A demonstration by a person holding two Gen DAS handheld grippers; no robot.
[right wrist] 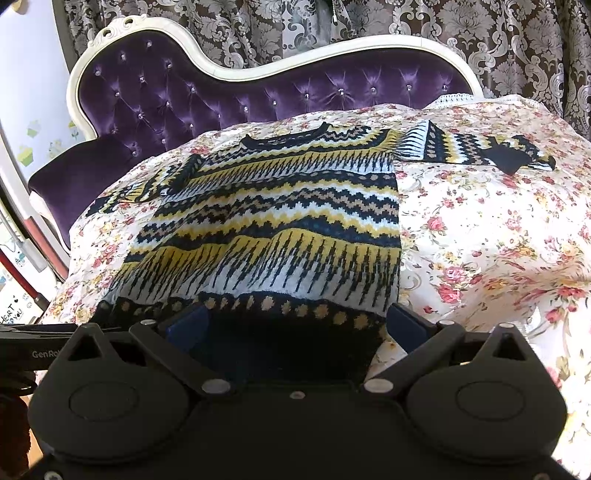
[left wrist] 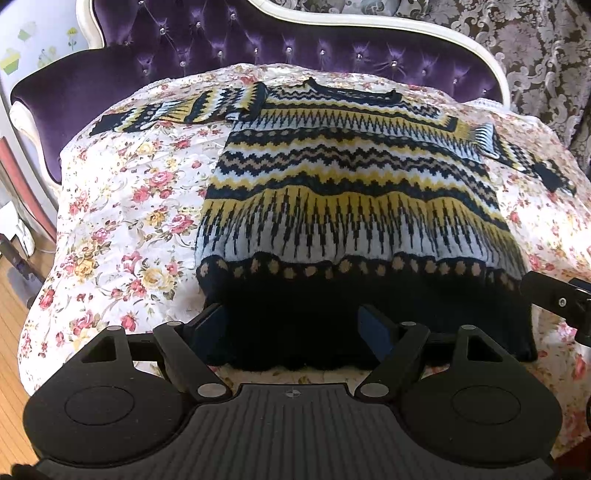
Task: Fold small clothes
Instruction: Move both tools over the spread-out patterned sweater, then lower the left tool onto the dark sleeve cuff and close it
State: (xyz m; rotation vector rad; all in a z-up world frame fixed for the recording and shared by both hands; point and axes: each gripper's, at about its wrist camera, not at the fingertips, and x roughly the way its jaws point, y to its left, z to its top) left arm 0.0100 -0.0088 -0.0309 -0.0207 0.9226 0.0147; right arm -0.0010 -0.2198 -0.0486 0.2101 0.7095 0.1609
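Patterned sweater [left wrist: 354, 184] flat on floral bedspread [left wrist: 122, 206].
We find left hand-held gripper [left wrist: 295, 332] and right hand-held gripper [right wrist: 295, 325] spread apart at its black hem.

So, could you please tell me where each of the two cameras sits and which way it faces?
Left wrist: sits on the left gripper, low at the sweater's black hem near its left corner, facing the purple headboard; shows its own open fingers, plus part of the right gripper at the right edge.
Right wrist: sits on the right gripper, at the hem's right corner, facing likewise; shows its own open fingers.
Shared: sweater, floral bedspread, headboard, patterned curtain.
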